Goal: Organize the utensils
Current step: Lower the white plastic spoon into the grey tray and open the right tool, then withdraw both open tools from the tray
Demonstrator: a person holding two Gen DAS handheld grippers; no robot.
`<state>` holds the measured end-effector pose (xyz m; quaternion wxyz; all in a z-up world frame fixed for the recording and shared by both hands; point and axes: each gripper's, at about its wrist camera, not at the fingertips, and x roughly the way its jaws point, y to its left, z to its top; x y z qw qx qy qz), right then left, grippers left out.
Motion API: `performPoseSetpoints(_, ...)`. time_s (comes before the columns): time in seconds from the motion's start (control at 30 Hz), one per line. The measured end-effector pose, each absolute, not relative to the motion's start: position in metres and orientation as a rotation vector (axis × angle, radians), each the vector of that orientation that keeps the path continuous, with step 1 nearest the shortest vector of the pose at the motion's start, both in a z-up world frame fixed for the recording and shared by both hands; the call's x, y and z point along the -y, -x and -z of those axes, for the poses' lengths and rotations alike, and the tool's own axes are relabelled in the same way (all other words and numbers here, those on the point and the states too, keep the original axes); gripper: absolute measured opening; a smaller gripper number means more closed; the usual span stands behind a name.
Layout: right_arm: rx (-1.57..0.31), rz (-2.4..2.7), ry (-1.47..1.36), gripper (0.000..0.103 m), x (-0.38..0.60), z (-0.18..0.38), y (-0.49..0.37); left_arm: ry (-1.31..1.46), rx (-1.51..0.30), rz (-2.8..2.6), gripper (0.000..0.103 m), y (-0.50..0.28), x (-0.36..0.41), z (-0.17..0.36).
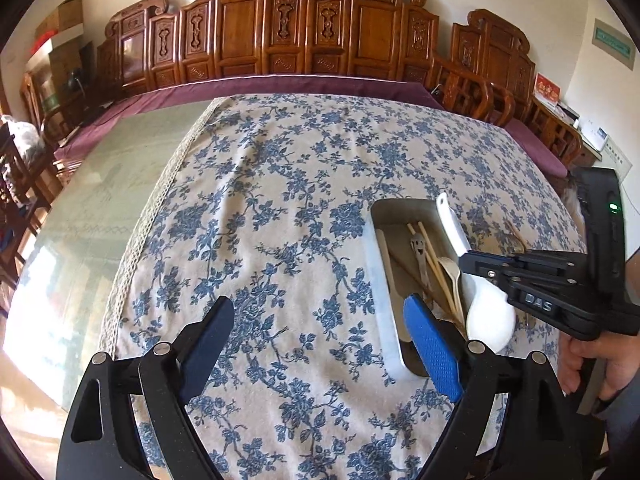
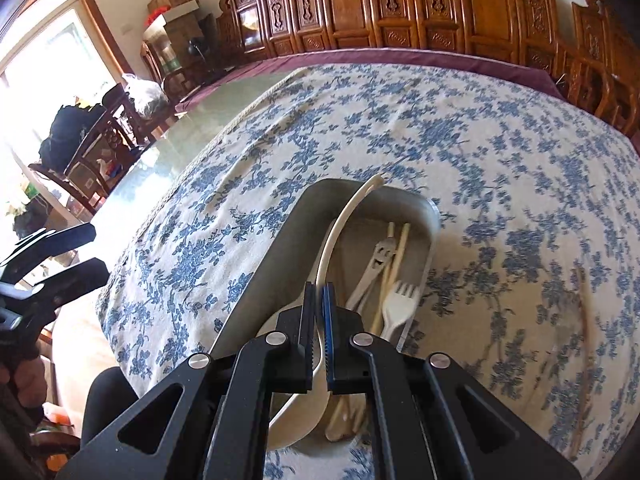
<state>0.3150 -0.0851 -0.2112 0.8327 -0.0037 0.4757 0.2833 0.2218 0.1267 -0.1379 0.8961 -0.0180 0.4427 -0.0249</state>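
A table covered with a white cloth with blue flowers [image 1: 280, 208] is seen before carved wooden chairs. The white plastic rice paddle [image 2: 340, 232] is clamped at its neck by the right gripper [image 2: 319, 336], above the grey rectangular metal tray [image 2: 280, 240] where a fork [image 2: 400, 304], chopsticks [image 2: 394, 264] and a spoon already lie. The left gripper [image 1: 320, 344] is held apart, empty, beside the tray. The thin neck could perhaps slip or turn. Only the right view shows a wooden utensil [image 2: 586, 320] left on the cloth.
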Motion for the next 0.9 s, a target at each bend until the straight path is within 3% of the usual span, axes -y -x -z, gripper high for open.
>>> performPoseSetpoints(0.53,-1.092,-0.62,-0.018,0.008,0.06,0.242,-0.343,0.041,-0.931,0.035,0.083,-0.221,-0.133,0.143)
performPoseSetpoints(0.9,-1.016,-0.579,0.011,0.009,0.105,0.219,-0.314,0.03,-0.921,0.066,0.083,-0.218,-0.112,0.138)
